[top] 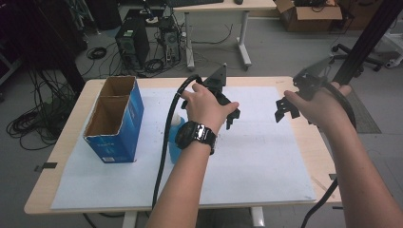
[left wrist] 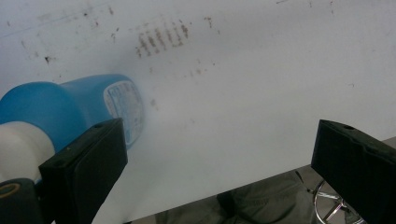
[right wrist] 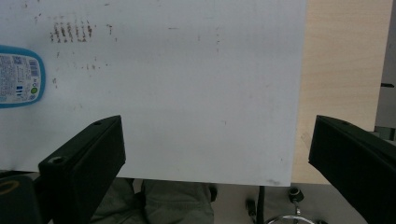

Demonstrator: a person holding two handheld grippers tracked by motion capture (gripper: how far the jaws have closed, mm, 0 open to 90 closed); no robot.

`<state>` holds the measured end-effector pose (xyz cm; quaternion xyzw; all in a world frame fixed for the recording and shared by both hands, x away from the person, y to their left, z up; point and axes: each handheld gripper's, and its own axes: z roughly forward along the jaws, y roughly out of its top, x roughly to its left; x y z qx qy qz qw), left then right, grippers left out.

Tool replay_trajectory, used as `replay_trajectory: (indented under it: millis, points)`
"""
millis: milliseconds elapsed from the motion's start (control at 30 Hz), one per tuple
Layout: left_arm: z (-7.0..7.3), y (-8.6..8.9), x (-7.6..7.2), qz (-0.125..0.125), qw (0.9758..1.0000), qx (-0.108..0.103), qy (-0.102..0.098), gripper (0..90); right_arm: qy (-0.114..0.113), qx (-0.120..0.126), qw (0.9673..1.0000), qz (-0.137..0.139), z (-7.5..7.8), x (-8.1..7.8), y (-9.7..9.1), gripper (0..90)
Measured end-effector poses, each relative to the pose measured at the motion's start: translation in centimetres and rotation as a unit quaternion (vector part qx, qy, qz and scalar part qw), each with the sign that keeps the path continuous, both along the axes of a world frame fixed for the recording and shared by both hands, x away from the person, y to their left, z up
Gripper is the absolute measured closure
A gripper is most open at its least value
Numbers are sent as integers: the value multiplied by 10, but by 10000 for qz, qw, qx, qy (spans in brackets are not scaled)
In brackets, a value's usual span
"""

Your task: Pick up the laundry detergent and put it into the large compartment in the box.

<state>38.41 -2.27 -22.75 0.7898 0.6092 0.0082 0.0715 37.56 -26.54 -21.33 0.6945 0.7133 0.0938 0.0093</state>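
A blue bottle (top: 176,137) with a white cap lies on its side on the white sheet (top: 256,156), just left of my left forearm. In the left gripper view the bottle (left wrist: 70,106) lies at the left, partly behind the left jaw, cap end nearest. My left gripper (top: 232,115) hovers over the sheet's middle, open and empty (left wrist: 219,163). My right gripper (top: 285,109) hangs over the sheet's right part, open wide with nothing between its jaws (right wrist: 215,163). The bottle's labelled bottom end (right wrist: 18,77) shows at the left edge of the right gripper view.
An open blue cardboard box (top: 116,118) stands on the table's left side. The wooden table (top: 311,142) shows bare beyond the sheet's right edge. A computer tower (top: 132,43), cables and another desk stand on the floor behind. A black post (top: 366,40) rises at the right.
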Motion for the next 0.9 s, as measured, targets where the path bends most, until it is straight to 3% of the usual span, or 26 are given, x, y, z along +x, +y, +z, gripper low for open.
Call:
replay_trajectory:
  millis: [533,900]
  points:
    - [26,31,0,122,9995,-222,-189,39,1,2,10000,29,-2,2,4,38]
    - [33,59,2,383,9988,-113,-272,39,8,-3,10000,39,-6,3,4,37]
